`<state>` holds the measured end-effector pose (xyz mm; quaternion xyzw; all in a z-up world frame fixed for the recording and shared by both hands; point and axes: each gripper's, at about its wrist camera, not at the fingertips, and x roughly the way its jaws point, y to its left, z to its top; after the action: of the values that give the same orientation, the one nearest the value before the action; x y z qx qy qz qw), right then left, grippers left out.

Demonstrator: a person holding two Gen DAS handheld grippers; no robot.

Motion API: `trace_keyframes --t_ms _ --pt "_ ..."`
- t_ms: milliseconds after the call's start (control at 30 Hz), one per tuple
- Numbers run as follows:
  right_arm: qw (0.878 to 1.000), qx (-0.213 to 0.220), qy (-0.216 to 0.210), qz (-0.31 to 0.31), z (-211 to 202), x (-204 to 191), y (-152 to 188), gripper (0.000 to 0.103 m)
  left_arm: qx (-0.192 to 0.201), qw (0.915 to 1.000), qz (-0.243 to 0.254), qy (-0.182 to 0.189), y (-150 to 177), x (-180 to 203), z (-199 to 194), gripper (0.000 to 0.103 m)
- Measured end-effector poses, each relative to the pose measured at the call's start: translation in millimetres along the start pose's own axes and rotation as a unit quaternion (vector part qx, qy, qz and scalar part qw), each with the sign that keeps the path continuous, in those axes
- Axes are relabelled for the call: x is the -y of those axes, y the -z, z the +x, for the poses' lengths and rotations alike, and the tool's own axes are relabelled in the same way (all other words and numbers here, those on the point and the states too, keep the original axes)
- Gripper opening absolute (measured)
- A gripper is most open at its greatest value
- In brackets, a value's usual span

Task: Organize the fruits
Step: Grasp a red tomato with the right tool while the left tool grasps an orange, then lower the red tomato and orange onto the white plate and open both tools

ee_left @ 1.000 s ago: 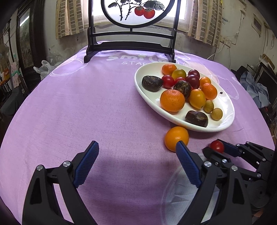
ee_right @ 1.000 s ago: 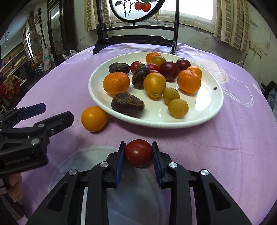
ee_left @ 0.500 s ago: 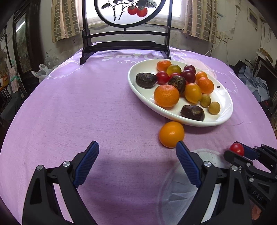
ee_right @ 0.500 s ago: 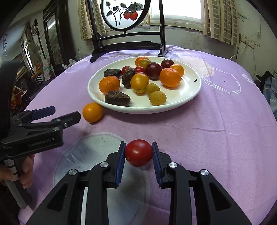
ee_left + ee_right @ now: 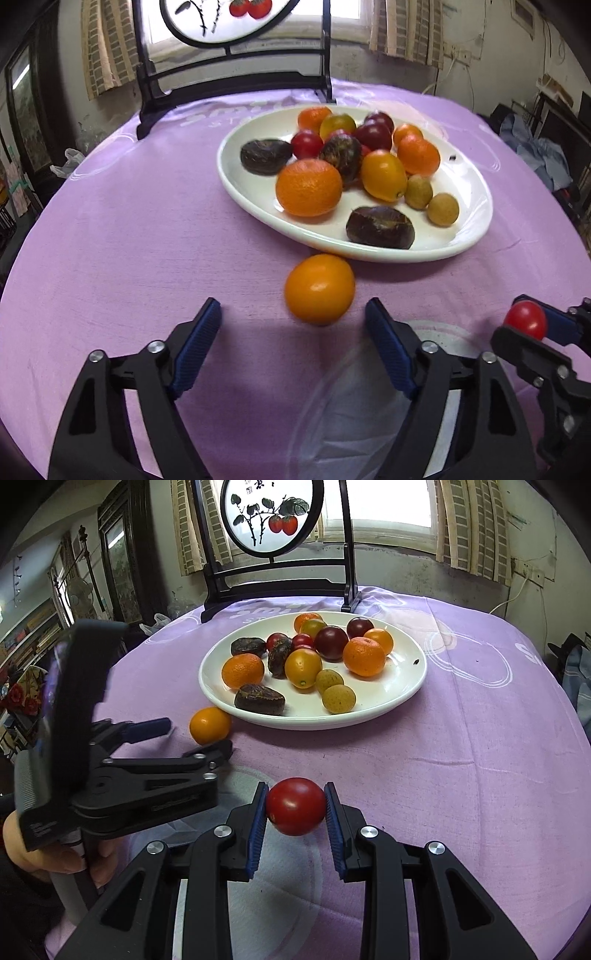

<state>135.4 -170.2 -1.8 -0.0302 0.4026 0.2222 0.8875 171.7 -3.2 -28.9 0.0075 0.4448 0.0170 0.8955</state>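
Between the earlier frames and this one, the left gripper (image 5: 293, 345) advanced toward the loose orange fruit (image 5: 319, 288) on the purple cloth (image 5: 140, 229), so that the fruit, formerly off by the gripper's right finger, lay just ahead of the gap between the two blue pads (image 5: 197, 341). Its jaws were spread wide and held nothing; the pads had not reached the fruit's sides. The fruit rested on the cloth just beside the rim of the white plate (image 5: 255, 201), at about 7 o'clock of the plate in the right wrist view.

Meanwhile the right gripper (image 5: 295, 806) had drawn back from the plate, which appeared farther off and smaller in its view. Its jaws pinched a red tomato (image 5: 295, 805) between the pads, clear of the cloth, above a clear round dish (image 5: 280, 878) that lay at 6 o'clock of the plate, near the table edge. The dish was hard to make out, and whether it already held anything could not be told.

The plate carried the mixed fruit: oranges, dark red tomatoes, brown dates and small yellow-green fruits. A black-framed screen (image 5: 273, 520) stood at 12 o'clock behind it.

Judged from this layout, the tomato was about to be set in the dish, and the loose orange fruit was the left gripper's next pick. Being round and smooth, it might roll if one pad touched first.
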Motion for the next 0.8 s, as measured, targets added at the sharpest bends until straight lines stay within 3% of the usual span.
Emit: trace_keyframes --t_ms 133,200,233,533,800 --pt "1.000 -0.001 -0.002 0.001 0.1 1.4 -0.3 0.031 0.001 0.9999 -0.012 0.007 -3.5 1.2 3.6 0.062" --pt "1.000 -0.004 -0.002 0.001 1.9 1.4 0.0 0.031 0.005 0.9999 -0.008 0.011 -4.3 2.6 3.0 0.049" --pt "1.000 -0.004 -0.001 0.001 2.4 1.2 0.5 0.031 0.009 0.9998 -0.006 0.017 -4.4 3.3 1.4 0.037" --pt "1.000 0.002 0.003 -0.003 0.3 0.0 -0.1 0.031 0.006 0.9994 -0.017 0.031 0.2 -2.4 -11.6 0.036" --pt "0.999 0.041 0.006 0.006 -17.9 3.7 -7.7 0.031 0.047 0.9981 -0.008 0.038 -2.5 0.8 -47.1 0.036"
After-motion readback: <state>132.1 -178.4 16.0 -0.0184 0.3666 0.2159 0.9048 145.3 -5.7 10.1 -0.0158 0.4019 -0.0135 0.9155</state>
